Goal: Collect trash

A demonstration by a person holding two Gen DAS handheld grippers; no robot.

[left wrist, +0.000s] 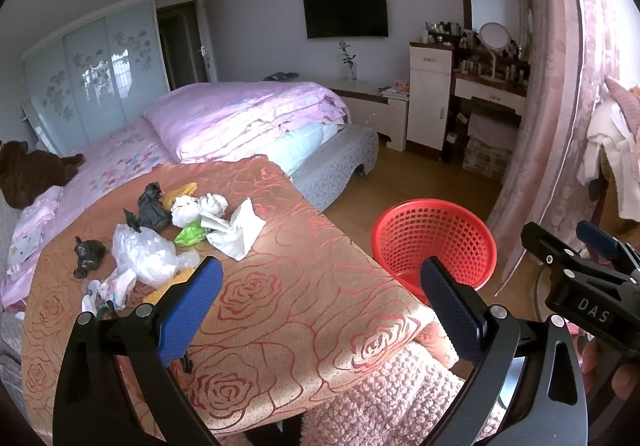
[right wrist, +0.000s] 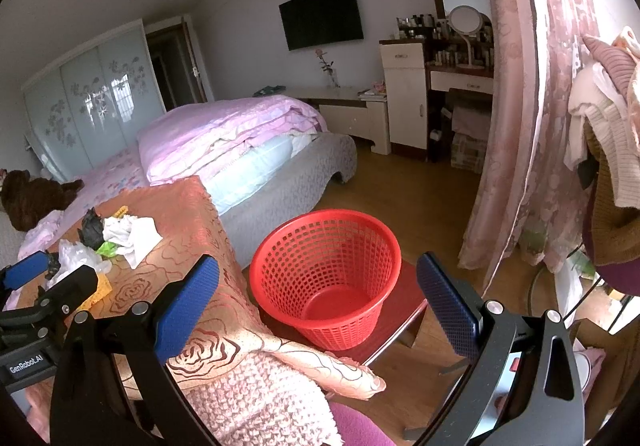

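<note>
A pile of trash lies on the orange rose-patterned cover [left wrist: 280, 286]: white crumpled tissues [left wrist: 236, 226], a clear plastic bag [left wrist: 144, 254], black plastic bits [left wrist: 152, 205], a green wrapper [left wrist: 192, 234] and yellow pieces. The pile also shows in the right wrist view [right wrist: 120, 234]. An empty red mesh basket [left wrist: 434, 242] [right wrist: 326, 278] stands on a red stool to the right of the cover. My left gripper [left wrist: 320, 310] is open and empty, above the cover near the pile. My right gripper [right wrist: 318, 302] is open and empty, over the basket.
A bed with a pink duvet [left wrist: 240, 117] lies behind the cover. A pink curtain [right wrist: 532, 105] hangs at the right, with clothes [right wrist: 608, 133] beside it. A dressing table [left wrist: 488, 85] stands at the back wall. Wooden floor [right wrist: 420, 197] surrounds the basket.
</note>
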